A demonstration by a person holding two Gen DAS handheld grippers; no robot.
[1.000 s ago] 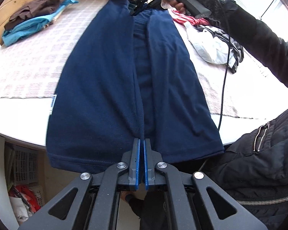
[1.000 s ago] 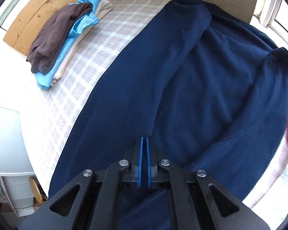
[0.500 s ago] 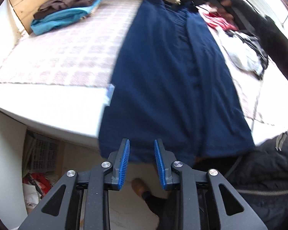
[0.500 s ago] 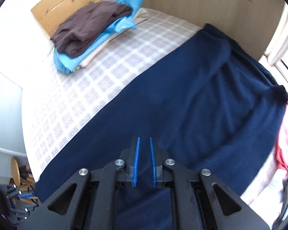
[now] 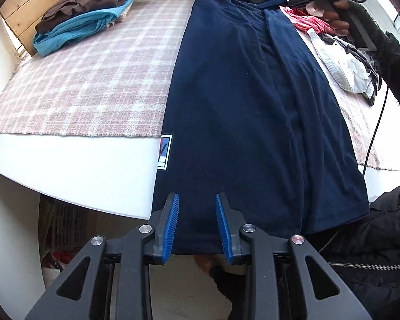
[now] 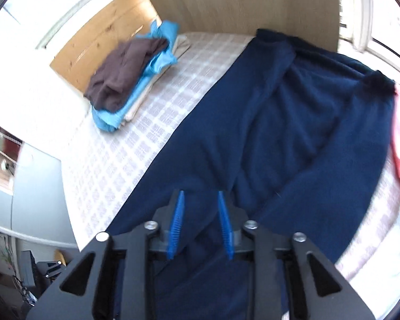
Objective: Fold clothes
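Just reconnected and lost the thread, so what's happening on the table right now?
A person with a gripper in each hand is folding a navy garment laid lengthwise on the checked cloth, its sides already folded in. The left gripper is open at the hem that hangs over the table edge, nothing pinched. The right gripper is above the far end, its jaws opening, with no fabric between them. A folded stack sits at the far left; unfolded clothes lie on the right.

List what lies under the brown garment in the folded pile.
Under the brown garment lies a bright blue one, then a cream piece, on the checked blanket. Anything deeper is covered.
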